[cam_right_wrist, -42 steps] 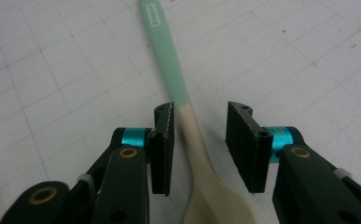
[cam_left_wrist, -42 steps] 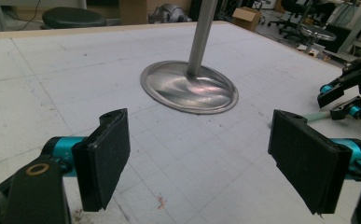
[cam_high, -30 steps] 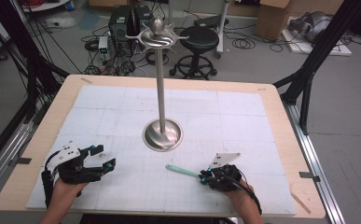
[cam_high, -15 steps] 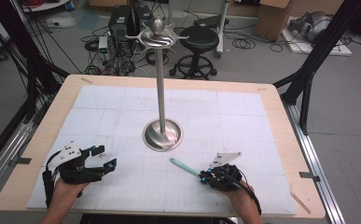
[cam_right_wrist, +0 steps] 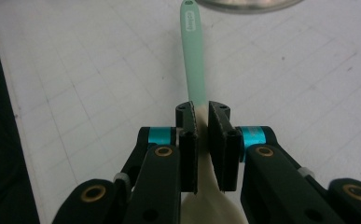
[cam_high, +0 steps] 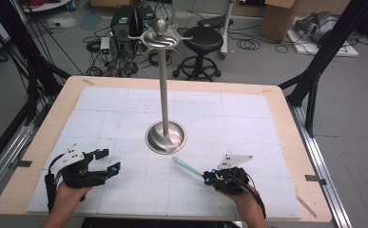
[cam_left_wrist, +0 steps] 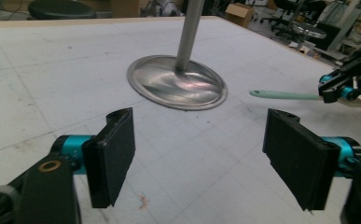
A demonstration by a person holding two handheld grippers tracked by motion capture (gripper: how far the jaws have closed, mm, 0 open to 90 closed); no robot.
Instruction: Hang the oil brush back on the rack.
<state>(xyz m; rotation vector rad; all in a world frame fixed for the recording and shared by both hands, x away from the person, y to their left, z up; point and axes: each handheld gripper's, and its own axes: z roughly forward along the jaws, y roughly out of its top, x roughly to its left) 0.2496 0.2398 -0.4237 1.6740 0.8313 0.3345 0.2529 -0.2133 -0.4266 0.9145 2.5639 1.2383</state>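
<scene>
Listing what we hold: our right claw (cam_high: 209, 176) pinches a mint-handled spoon (cam_right_wrist: 191, 56) at its neck, the handle pointing toward the steel stand (cam_high: 165, 135) mid-desk, its tip just short of the base. Our left claw (cam_high: 107, 160), jaws spread and holding nothing, rests low over the white gridded desk (cam_high: 248, 118), well apart.

A tall metal stand (cam_high: 165, 137) rose at the frame's centre; the white mat (cam_high: 248, 118) lay bare left, right and behind its base.
</scene>
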